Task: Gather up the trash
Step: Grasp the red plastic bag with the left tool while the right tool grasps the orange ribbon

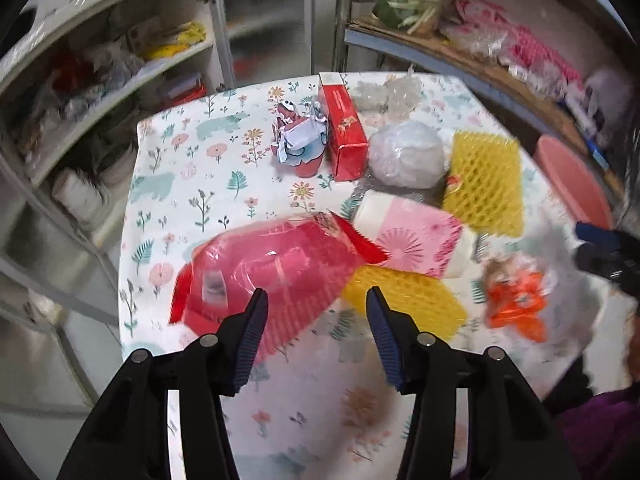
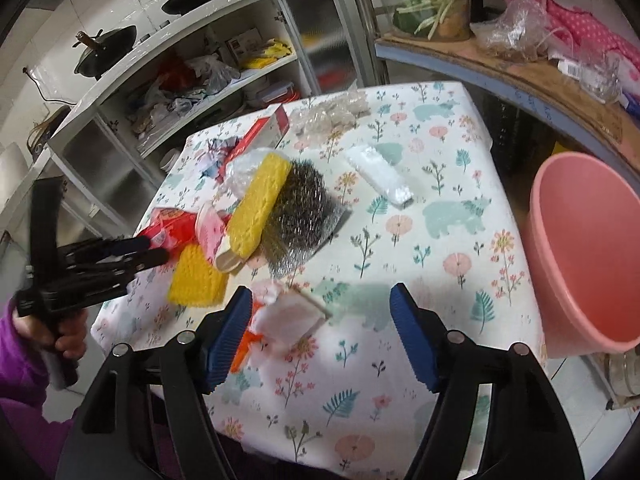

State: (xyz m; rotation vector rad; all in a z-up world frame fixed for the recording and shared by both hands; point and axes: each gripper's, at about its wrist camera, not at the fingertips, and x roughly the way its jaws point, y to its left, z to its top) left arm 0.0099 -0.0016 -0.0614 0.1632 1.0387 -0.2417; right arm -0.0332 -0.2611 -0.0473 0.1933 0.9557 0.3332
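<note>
Now my left claw (image 1: 316,300) gapes empty above the red plastic wrapper (image 1: 272,272); I should drop lower, straddle its crinkled edge, then pinch.

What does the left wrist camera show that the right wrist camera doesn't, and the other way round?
Only the left wrist view shows the whole red plastic bag under the open left gripper. Only the right wrist view shows the steel scourer, the white foam strip and the pans on the cabinet. Both show the yellow foam nets, red box, pink bin and flowered tablecloth.
</note>
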